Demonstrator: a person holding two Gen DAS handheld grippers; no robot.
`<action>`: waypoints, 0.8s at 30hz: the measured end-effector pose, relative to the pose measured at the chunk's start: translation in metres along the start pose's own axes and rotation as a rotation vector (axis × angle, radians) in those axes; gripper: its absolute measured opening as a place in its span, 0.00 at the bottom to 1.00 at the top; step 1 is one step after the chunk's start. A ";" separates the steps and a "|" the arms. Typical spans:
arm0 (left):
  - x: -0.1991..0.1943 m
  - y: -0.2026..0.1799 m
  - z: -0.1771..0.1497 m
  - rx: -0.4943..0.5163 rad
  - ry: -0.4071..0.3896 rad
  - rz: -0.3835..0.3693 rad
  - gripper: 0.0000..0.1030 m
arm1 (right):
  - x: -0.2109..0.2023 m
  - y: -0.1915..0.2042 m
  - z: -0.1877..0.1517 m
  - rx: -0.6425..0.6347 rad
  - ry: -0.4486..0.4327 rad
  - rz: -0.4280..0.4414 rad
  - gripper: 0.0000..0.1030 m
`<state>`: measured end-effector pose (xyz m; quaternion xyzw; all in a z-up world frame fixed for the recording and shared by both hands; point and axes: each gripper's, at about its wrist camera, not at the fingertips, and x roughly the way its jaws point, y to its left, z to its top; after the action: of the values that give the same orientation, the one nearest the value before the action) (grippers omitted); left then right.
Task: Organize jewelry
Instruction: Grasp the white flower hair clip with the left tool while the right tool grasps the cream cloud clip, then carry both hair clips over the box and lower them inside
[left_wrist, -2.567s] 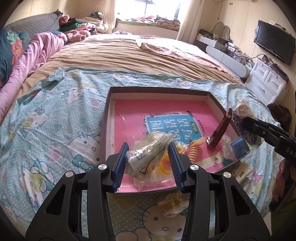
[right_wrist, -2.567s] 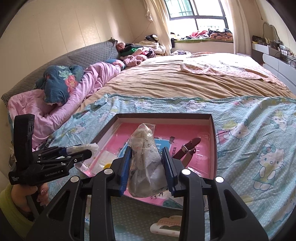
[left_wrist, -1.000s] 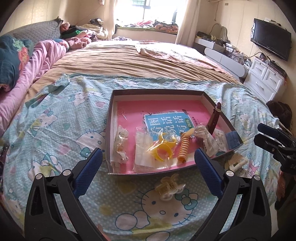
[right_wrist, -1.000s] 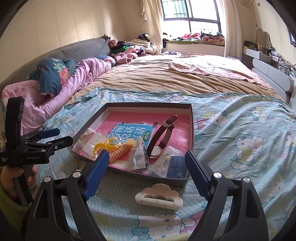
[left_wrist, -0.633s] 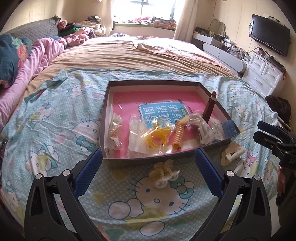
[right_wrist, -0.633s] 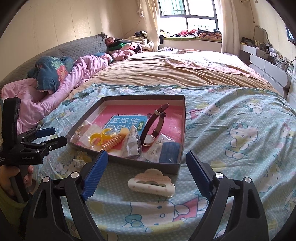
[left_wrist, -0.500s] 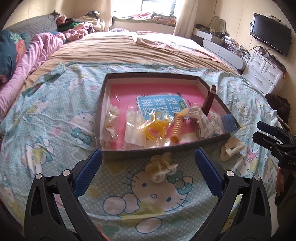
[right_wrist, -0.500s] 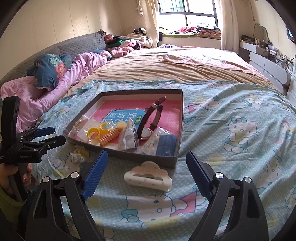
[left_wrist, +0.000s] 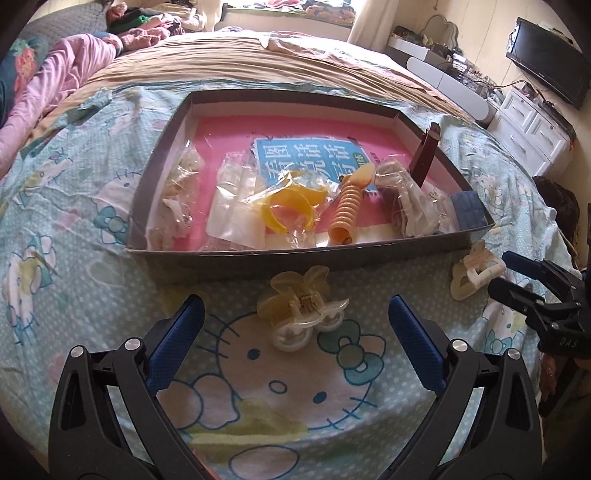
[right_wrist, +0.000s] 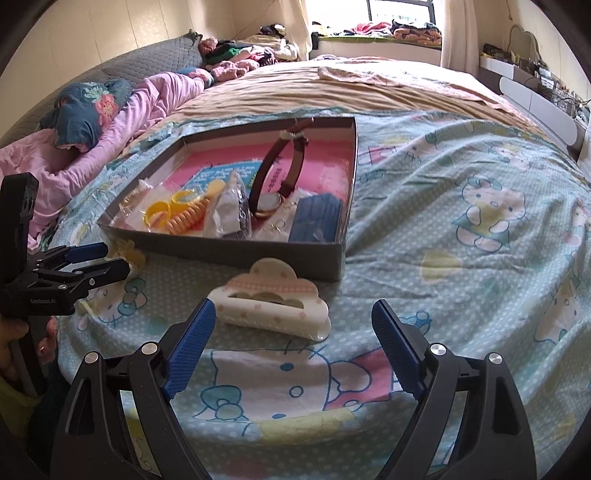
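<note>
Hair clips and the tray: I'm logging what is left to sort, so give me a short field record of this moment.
tray: dark shallow box on the bedspread
in tray: watch, yellow ring, orange spiral tie, bagged items
outside tray: translucent flower clip, cloud-shaped clip
left gripper: open, empty, facing the flower clip
right gripper: open, empty, facing the cloud clip

My left gripper (right_wrist: 110, 258) reads "GenRobot.AI" — my right gripper (left_wrist: 517, 275) shows "DAS". Big Chinese characters cover the blue book cover (left_wrist: 295, 155) in the tray — too skewed to read.
</note>
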<state>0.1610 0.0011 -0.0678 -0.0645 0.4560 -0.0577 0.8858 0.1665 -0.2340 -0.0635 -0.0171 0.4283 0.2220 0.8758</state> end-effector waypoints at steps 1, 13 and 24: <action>0.003 -0.002 0.000 0.002 0.001 0.004 0.91 | 0.002 0.000 0.000 0.002 0.005 0.003 0.83; 0.009 -0.014 -0.004 0.073 -0.023 0.059 0.39 | 0.028 0.018 0.004 -0.012 0.017 -0.012 0.75; -0.041 -0.010 0.016 0.052 -0.135 -0.012 0.39 | -0.016 0.023 0.015 -0.036 -0.076 0.073 0.69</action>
<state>0.1504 -0.0012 -0.0242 -0.0479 0.3931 -0.0701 0.9156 0.1595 -0.2161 -0.0385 -0.0087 0.3910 0.2619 0.8823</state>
